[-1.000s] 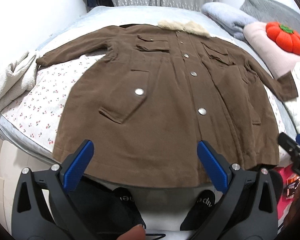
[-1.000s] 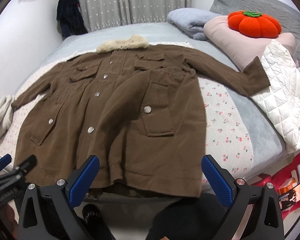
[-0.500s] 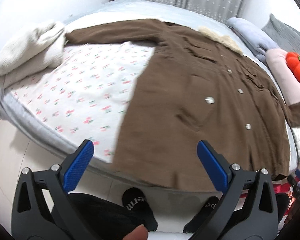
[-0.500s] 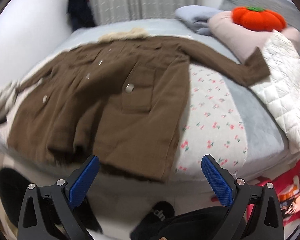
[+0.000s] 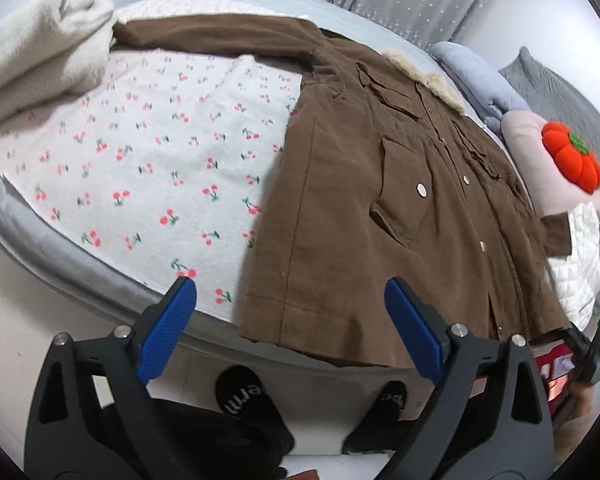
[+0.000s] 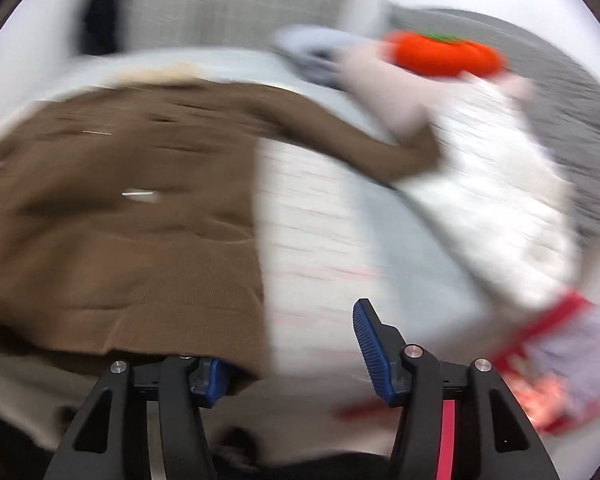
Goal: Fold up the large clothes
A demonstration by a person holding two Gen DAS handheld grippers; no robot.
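Coat: our brown coat [image 5: 380, 216] lies flat, front up, hem at the bed [image 5: 80, 268] foot edge.
Left gripper [image 5: 290, 334]: fingers spread, above the hem corner.
Right gripper [image 6: 296, 354]: fingers apart, view blurred.
Advice: we should pinch both hem corners evenly.

Left gripper [image 5: 290, 330] hovers just off the coat's [image 5: 380, 216] near hem corner, jaws spread wide. Right gripper [image 6: 288, 344] is low at the opposite corner, jaws apart; through blur, its left finger [image 6: 212, 376] seems tucked under the fabric.
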